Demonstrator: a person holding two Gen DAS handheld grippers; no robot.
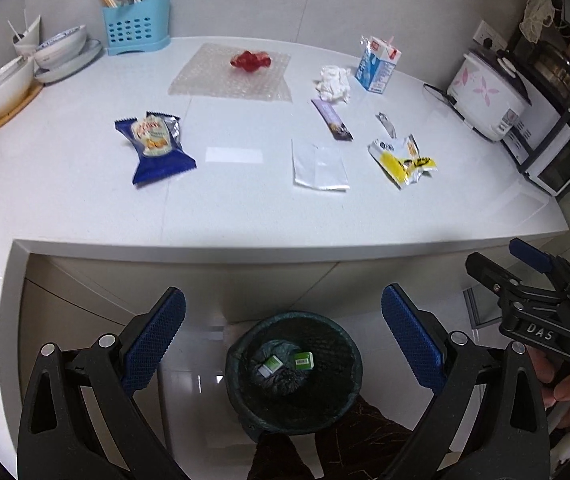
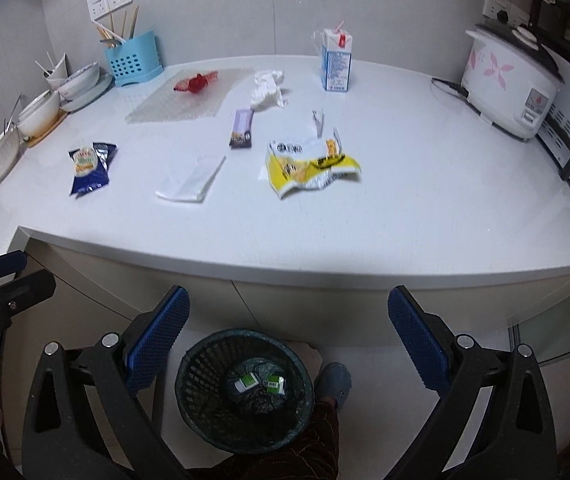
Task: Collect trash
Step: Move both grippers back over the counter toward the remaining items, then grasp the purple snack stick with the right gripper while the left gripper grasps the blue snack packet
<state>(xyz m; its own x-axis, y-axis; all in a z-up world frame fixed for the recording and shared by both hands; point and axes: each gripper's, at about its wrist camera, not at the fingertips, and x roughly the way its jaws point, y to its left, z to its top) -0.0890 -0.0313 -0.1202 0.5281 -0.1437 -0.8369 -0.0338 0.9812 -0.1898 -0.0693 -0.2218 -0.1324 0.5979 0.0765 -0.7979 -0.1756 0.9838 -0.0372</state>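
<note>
Both sets of jaws, left gripper [image 1: 283,344] and right gripper [image 2: 289,340], are hanging wide and empty over the mesh bin [image 1: 294,372] on the floor, while wrappers like the yellow packet [image 2: 311,162] are lying farther ahead on the bench [image 2: 405,184].

Home kitchen: white desk [image 2: 365,220] carries rice cooker [image 2: 513,76], stacked bowls [image 1: 61,46], chopstick holder [image 1: 137,24]; toaster oven [image 1: 553,160] alongside.

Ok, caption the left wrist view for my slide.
Open left gripper above bin, wrappers on the counter.
</note>
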